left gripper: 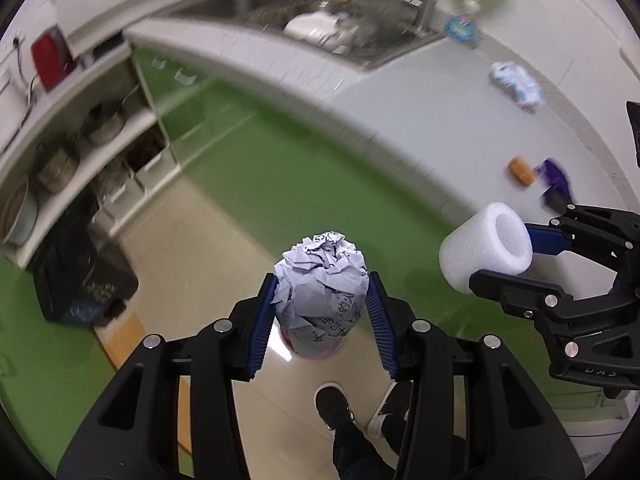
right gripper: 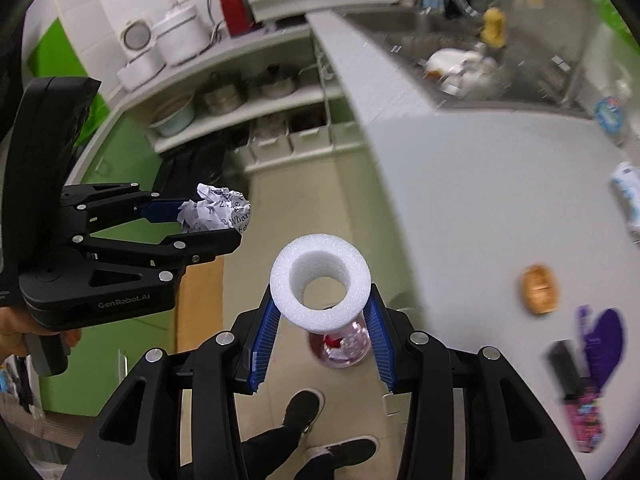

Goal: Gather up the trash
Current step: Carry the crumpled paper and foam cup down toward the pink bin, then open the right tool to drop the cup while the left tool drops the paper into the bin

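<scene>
We have the left gripper (left gripper: 322, 300) pinching a crumpled paper ball (left gripper: 322, 280): both blue pads (left gripper: 264, 328) press its sides, and the ball bulges out past the fingertips. The right gripper (right gripper: 320, 304) is clamped on a white foam tube (right gripper: 319, 282), pads on its outer wall, open bore facing the camera. In the left wrist view the same foam tube sits to the right of our fingers, held side-on; in the right wrist view the paper ball sits up and left of our fingers, gripped the same way. A hand (right gripper: 16, 338) holds the left gripper's handle at the frame's left edge.

Directly below both sets of fingers, on the tiled floor (right gripper: 344, 208): a small pink-rimmed bin (right gripper: 340, 346) with something red inside, seen through the foam bore and between the right pads. In the left wrist view the paper ball mostly hides it. Our shoes (right gripper: 302, 408) stand just nearer than the bin.

Beyond and right of the right fingers, on the grey counter (right gripper: 460, 184): a brown oval piece (right gripper: 539, 288), a purple wrapper (right gripper: 600, 340), a blue-white wrapper (right gripper: 628, 200). All well apart from both grippers, blurred.

Farther out: sink (right gripper: 460, 60) with dishes, a yellow object by it, shelves with pots (right gripper: 248, 88), red kettle (right gripper: 237, 12) at the back.
</scene>
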A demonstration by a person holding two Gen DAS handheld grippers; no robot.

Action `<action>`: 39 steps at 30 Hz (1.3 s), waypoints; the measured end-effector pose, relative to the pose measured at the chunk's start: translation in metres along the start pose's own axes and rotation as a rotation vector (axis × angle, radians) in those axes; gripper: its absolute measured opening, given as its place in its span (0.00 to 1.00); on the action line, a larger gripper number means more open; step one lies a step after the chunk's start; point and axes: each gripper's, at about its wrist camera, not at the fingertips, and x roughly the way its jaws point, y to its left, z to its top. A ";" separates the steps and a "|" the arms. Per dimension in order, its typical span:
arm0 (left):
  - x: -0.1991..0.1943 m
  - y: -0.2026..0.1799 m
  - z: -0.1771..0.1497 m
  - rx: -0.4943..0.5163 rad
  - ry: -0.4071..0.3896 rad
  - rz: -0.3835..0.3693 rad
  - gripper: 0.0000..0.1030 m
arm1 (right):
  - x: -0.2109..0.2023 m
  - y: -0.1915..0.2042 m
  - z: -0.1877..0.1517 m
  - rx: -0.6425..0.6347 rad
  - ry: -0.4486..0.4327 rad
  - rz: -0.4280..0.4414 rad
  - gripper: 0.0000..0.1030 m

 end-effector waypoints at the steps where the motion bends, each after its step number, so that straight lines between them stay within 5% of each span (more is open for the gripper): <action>1: 0.009 0.007 -0.008 -0.011 0.010 0.000 0.43 | 0.009 0.002 -0.002 -0.002 0.010 0.005 0.41; 21: 0.204 0.088 -0.109 -0.125 0.104 -0.013 0.43 | 0.288 0.002 -0.089 -0.024 0.220 0.044 0.41; 31: 0.269 0.095 -0.145 -0.146 0.129 -0.022 0.43 | 0.375 -0.009 -0.116 -0.036 0.248 0.039 0.43; 32: 0.274 0.094 -0.147 -0.146 0.132 -0.023 0.43 | 0.380 -0.009 -0.118 -0.037 0.252 0.036 0.47; 34: 0.282 0.092 -0.148 -0.149 0.135 -0.024 0.43 | 0.383 -0.011 -0.122 -0.034 0.243 0.029 0.76; 39: 0.294 0.092 -0.148 -0.153 0.140 -0.034 0.43 | 0.382 -0.019 -0.127 -0.024 0.230 0.013 0.83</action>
